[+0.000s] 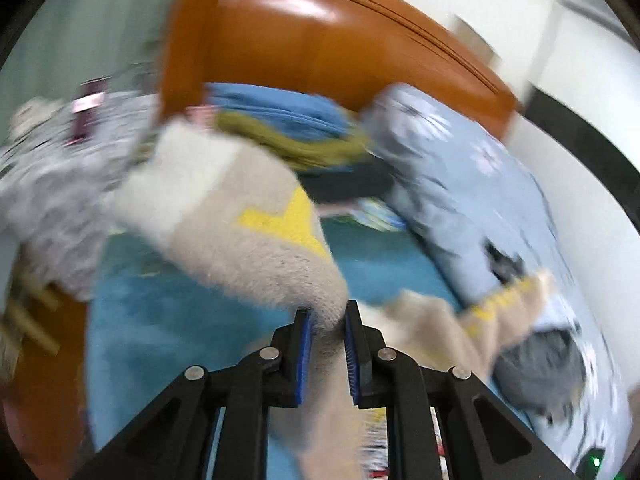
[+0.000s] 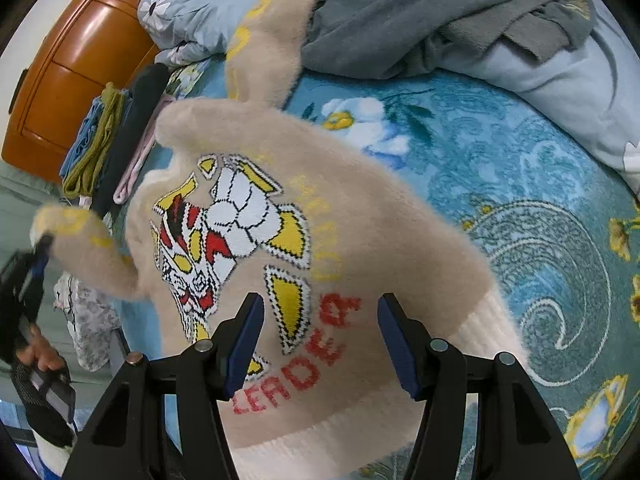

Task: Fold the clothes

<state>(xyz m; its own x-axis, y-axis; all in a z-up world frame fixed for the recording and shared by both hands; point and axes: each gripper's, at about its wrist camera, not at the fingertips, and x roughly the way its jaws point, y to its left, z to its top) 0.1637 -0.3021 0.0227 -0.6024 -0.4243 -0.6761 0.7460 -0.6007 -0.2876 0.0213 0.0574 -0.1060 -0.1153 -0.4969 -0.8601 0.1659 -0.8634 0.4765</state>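
Observation:
A fluffy beige sweater point(image 2: 360, 240) with a white, red and yellow robot graphic and red letters lies front up on the teal bed cover point(image 2: 520, 184). My right gripper point(image 2: 320, 332) is open and empty, hovering over the sweater near its white hem. My left gripper point(image 1: 326, 328) is shut on one sleeve of the sweater point(image 1: 256, 248) and holds it lifted; it also shows at the left edge of the right wrist view point(image 2: 40, 248). The other sleeve point(image 2: 272, 32) stretches toward the grey clothes.
A stack of folded clothes point(image 2: 112, 140) sits against the orange wooden headboard point(image 2: 80, 56). Grey garments point(image 2: 420, 12) lie on a pale blue floral duvet point(image 2: 560, 92) at the far side. A grey patterned garment point(image 1: 52, 184) hangs at the left.

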